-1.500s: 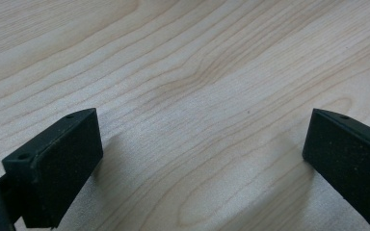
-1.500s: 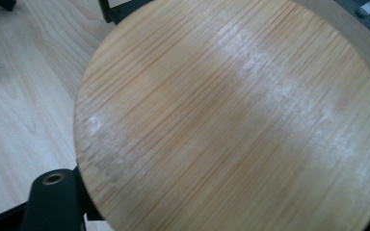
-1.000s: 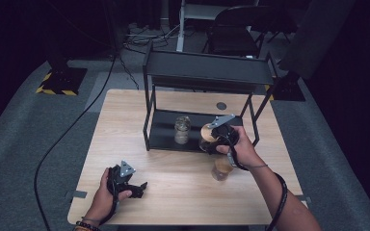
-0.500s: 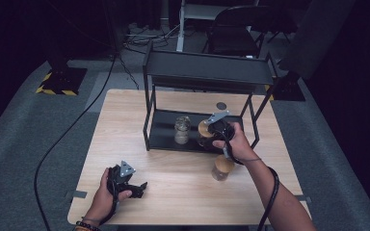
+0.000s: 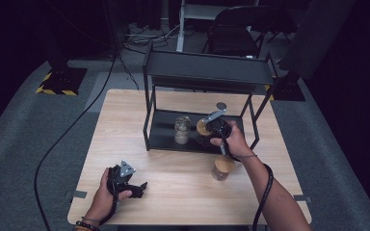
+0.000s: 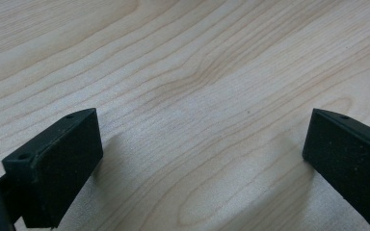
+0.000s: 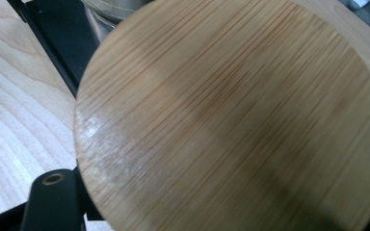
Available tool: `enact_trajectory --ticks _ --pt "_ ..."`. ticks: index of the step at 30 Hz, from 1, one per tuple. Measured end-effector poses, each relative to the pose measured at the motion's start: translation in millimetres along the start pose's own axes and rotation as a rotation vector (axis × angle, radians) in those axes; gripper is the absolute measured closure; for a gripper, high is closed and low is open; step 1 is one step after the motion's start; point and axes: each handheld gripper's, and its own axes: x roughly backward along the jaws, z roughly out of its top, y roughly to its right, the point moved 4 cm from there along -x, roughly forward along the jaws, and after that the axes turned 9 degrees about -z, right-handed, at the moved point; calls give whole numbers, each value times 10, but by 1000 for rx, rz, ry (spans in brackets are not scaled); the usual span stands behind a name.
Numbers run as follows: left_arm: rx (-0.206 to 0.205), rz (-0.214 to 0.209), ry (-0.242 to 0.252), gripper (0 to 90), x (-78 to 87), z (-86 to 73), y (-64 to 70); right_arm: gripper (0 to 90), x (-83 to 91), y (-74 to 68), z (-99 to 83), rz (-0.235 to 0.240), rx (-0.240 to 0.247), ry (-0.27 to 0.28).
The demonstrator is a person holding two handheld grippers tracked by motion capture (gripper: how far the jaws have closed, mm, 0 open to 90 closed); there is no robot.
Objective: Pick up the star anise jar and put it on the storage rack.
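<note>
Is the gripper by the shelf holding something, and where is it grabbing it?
Yes. The right gripper holds a jar with a wooden lid, apparently just below the lid. The left gripper holds nothing.

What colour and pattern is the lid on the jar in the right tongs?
The lid is light tan bamboo with fine parallel grain lines, clearest in the right gripper view.

A dark folding chair [image 5: 231,29] is seen behind the light wooden counter [image 5: 125,120]. Cables [image 5: 139,33] are strewn over the grey carpeted floor [image 5: 29,125]. Yellow-black hazard tape [image 5: 43,89] is seen at the left.
</note>
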Motion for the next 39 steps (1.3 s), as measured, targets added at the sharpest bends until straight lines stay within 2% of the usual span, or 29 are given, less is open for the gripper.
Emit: enact_trajectory --ticks 7,14,27,39 --pt "-1 0 0 0 0 0 -1 248 -75 27 -23 -4 8 2" --pt "0 0 0 0 0 0 0 249 -153 67 -61 4 -11 -8" --pt "0 0 0 0 0 0 0 248 -245 34 -111 22 -8 -20" --pt "0 0 0 0 0 0 0 248 -326 22 -177 26 14 -38"
